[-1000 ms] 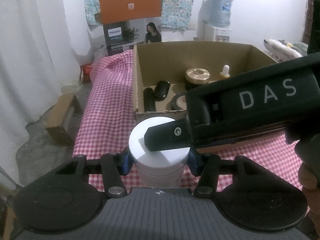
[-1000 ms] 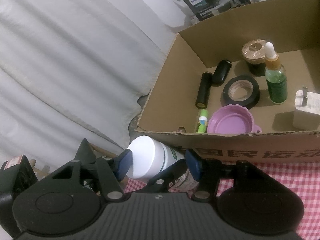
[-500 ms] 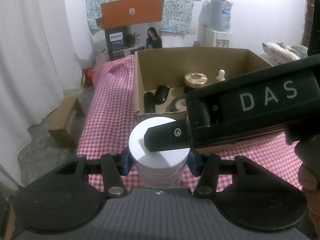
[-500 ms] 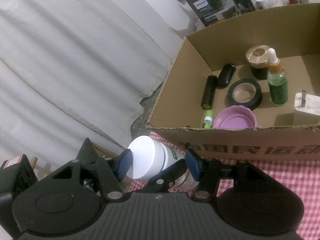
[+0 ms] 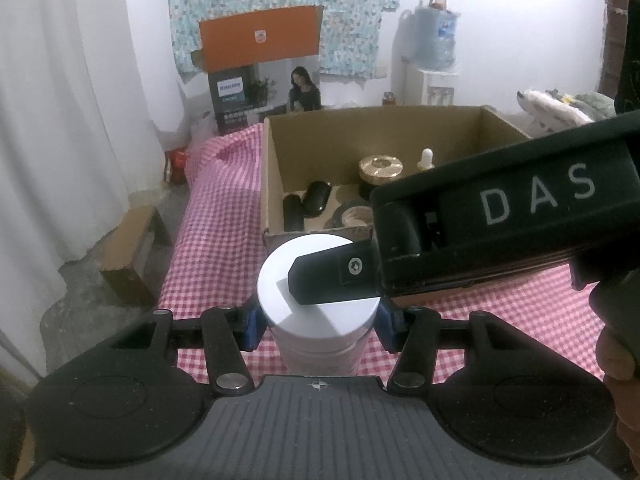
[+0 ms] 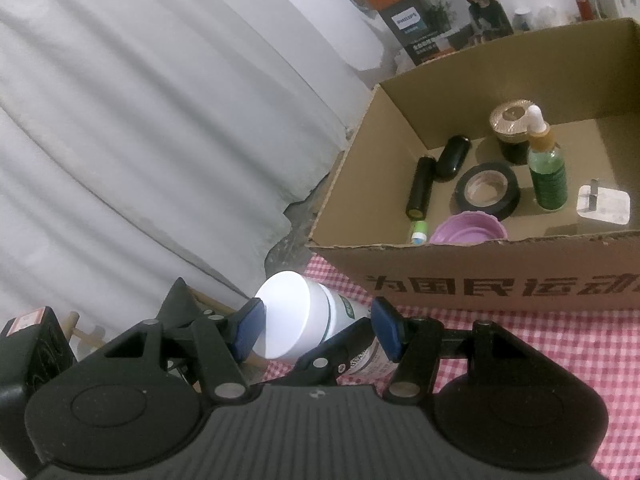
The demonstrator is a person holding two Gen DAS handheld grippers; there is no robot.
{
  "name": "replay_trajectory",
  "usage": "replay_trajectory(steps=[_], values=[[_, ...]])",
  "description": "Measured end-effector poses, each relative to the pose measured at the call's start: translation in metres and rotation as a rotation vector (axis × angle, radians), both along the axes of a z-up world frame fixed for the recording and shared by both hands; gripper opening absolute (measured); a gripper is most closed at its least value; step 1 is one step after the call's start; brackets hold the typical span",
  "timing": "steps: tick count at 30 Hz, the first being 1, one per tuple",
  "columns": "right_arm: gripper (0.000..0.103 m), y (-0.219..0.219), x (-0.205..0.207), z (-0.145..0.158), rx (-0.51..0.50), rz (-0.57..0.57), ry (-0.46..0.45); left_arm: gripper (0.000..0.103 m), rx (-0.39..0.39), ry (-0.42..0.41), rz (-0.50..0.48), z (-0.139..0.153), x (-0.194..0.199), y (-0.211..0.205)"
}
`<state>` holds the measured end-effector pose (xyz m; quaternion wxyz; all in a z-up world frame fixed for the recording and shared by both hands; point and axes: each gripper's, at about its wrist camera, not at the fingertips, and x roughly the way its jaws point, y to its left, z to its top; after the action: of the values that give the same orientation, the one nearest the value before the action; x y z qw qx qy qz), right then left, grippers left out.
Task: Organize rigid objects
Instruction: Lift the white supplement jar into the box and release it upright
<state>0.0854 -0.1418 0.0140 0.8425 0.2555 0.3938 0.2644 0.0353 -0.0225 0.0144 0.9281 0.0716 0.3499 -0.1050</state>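
Now my left gripper [image 5: 318, 320] jaws squeeze the white jar [image 5: 318, 300], and my right gripper [image 6: 316, 330] jaws also pinch it, just before the box [image 6: 480, 272].

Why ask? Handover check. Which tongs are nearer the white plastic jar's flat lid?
Right. The right tongs lay a finger across the white plastic jar's flat lid; the left tongs clamp the jar's sides below.

You are holding a white-lidded jar [image 5: 318, 312], labelled white body, lifted over the checked cloth [image 5: 216, 236] just before the open box [image 6: 472, 284].
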Motion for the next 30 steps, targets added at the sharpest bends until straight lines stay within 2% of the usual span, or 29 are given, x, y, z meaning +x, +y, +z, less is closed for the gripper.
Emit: replay_trajectory(steps=[6, 15, 23, 30], values=[[0.062, -0.001, -0.013, 0.017, 0.004, 0.007, -0.051, 0.053, -0.008, -0.06, -0.005, 0.02, -0.014, 0.001], [0.062, -0.008, -0.03, 0.069, -0.016, 0.015, -0.194, 0.053, -0.023, -0.19, -0.038, 0.066, -0.019, -0.006], [0.062, -0.04, -0.021, 0.112, -0.032, -0.031, -0.274, 0.053, -0.045, -0.236, -0.125, 0.101, 0.012, -0.04], [0.062, -0.087, 0.002, 0.124, -0.03, -0.102, -0.259, 0.053, -0.049, -0.212, -0.198, 0.106, 0.048, -0.083]])
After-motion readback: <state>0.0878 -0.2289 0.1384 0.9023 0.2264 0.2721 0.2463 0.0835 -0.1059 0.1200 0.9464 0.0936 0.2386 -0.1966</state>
